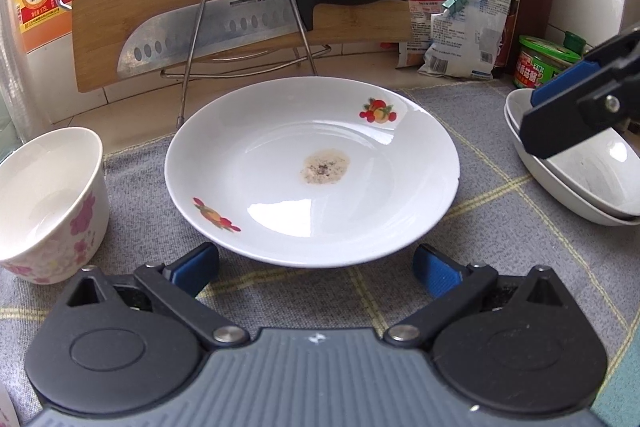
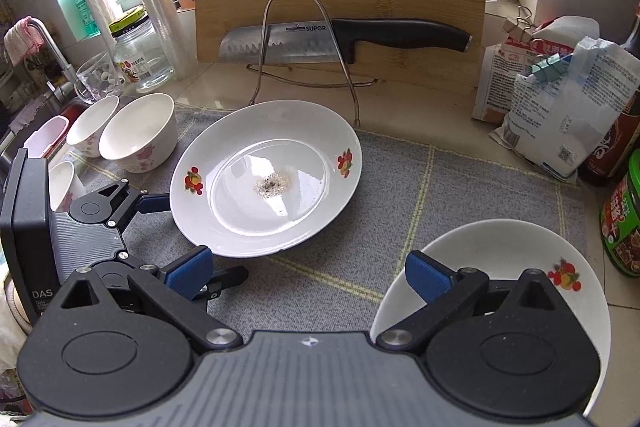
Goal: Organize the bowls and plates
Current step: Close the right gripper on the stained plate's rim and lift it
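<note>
- Right at the left gripper (image 1: 316,267), jaws spread wide & empty: near rim of the dirty plate (image 1: 312,167) sits between the blue pads, so left is the nearer one; plate is dead ahead.
- Right gripper (image 2: 308,273) also wide, holding nothing, hovers over the stacked plates (image 2: 560,267) on the grey mat (image 2: 460,187).
- Plate: round, no long axis, white w/ fruit decals, brown crumb stain in centre.
- Further left: floral bowls (image 2: 138,139), upright.
</note>
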